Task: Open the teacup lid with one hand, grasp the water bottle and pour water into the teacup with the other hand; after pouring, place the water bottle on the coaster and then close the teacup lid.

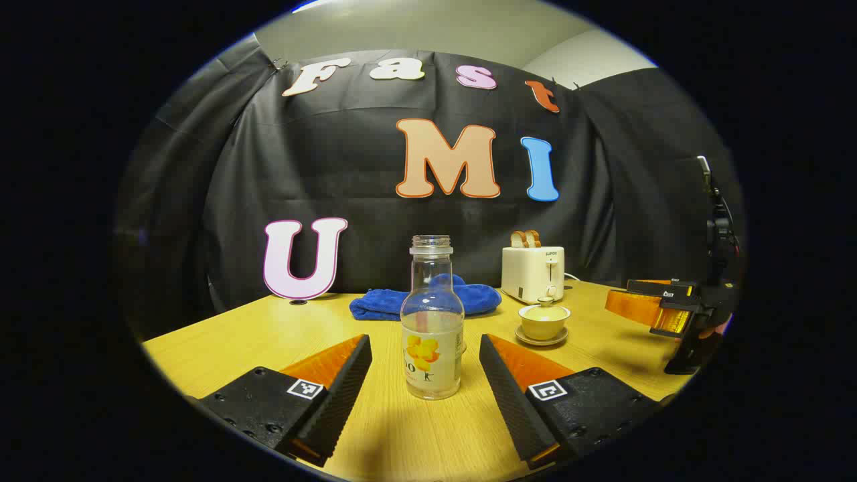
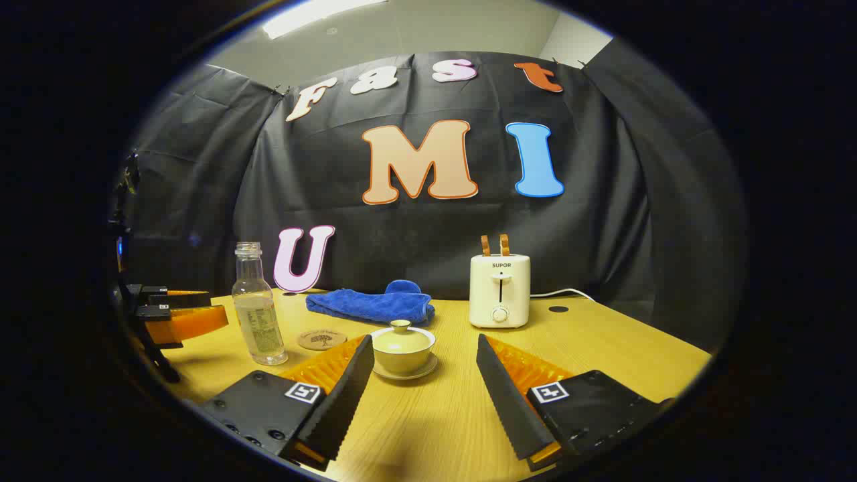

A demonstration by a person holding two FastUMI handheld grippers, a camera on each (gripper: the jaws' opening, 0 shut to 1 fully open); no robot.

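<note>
Left gripper view first: the left gripper (image 1: 425,355) hung low over the wooden table (image 1: 221,341), its two fingers spread wide with nothing between the pads. Straight ahead of that gap, standing upright on the table and clear of both fingers, was the water bottle (image 1: 432,321), capless, glass clear, a little water in the bottom. Off to the right sat the teacup (image 1: 543,321) on its saucer (image 1: 541,338), lid (image 1: 545,309) in place. Behind the bottle lay a blue cloth (image 1: 402,302), and behind the cup a cream toaster (image 1: 533,273) with two slices of toast (image 1: 525,239) poking up. At the far right edge the right gripper (image 1: 643,301) hovered above the table, held from behind.

Over to the right gripper view: the right gripper (image 2: 423,361) was also wide open and gripping nothing. The teacup (image 2: 402,351) sat just beyond the finger gap, a touch left of centre, touching neither finger, lid (image 2: 401,334) on, saucer (image 2: 406,369) under it. The round coaster (image 2: 321,339) lay bare between cup and bottle. The water bottle (image 2: 257,314) stood upright to the left, near the left gripper (image 2: 201,309) poised at the left edge. The blue cloth (image 2: 370,305) and toaster (image 2: 499,291) sat along the back of the table (image 2: 602,348).
</note>
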